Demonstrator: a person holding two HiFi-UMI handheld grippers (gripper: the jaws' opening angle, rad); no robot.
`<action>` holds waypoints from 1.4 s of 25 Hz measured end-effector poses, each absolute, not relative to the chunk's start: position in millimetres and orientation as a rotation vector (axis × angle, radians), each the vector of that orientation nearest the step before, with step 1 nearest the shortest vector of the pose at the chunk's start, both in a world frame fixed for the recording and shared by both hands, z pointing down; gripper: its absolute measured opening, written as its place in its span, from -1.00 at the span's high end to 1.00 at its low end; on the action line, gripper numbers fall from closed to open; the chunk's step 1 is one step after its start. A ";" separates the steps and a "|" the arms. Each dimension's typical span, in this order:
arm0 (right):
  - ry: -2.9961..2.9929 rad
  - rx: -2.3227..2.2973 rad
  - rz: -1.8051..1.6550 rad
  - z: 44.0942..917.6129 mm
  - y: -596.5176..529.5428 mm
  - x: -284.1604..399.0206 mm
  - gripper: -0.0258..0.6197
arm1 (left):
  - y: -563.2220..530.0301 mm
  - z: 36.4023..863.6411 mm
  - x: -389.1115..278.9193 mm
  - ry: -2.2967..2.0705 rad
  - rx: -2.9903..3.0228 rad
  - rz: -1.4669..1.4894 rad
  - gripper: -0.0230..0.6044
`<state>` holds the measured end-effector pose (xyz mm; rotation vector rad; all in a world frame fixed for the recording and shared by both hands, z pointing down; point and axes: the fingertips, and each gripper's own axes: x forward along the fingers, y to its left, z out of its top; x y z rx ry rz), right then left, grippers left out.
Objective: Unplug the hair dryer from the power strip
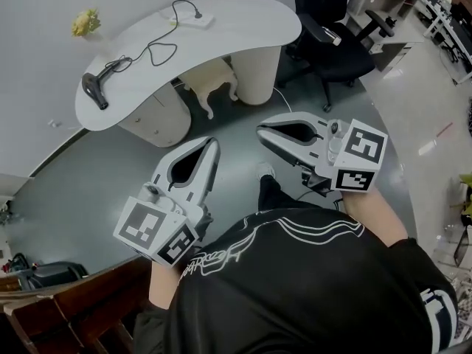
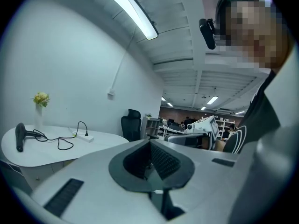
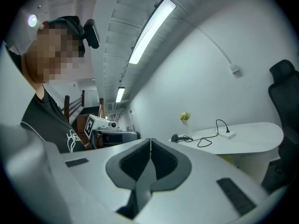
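A black hair dryer (image 1: 94,91) lies at the left end of a curved white table (image 1: 243,28). Its black cord (image 1: 158,50) runs to a white power strip (image 1: 193,19) at the far edge, where the plug sits in the strip. My left gripper (image 1: 214,144) and right gripper (image 1: 259,130) hang over the floor, well short of the table, both shut with nothing between the jaws. The left gripper view shows the dryer (image 2: 19,136) and strip (image 2: 85,136) far off beyond my left gripper (image 2: 150,141). In the right gripper view the dryer (image 3: 175,137) and strip (image 3: 229,135) lie beyond my right gripper (image 3: 150,140).
A yellow flower (image 1: 85,22) stands at the table's back left. A small white four-legged thing (image 1: 210,83) stands under the table. A black office chair (image 1: 332,43) is to the table's right. Dark wooden furniture (image 1: 66,308) sits at my lower left.
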<state>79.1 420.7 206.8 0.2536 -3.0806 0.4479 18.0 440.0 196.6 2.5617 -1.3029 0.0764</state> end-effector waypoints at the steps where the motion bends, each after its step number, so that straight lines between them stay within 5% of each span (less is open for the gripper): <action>1: -3.085 0.256 0.460 209.5 405.6 80.9 0.92 | 425.6 200.1 18.6 -1.305 2.557 0.081 0.92; 16: -3.047 0.302 0.584 240.6 128.2 108.8 0.92 | 148.8 231.8 43.0 -1.273 2.479 0.152 0.92; 35: -2.974 0.325 0.562 286.0 -10.2 52.6 0.92 | 15.3 268.2 -29.1 -1.375 2.406 0.285 0.92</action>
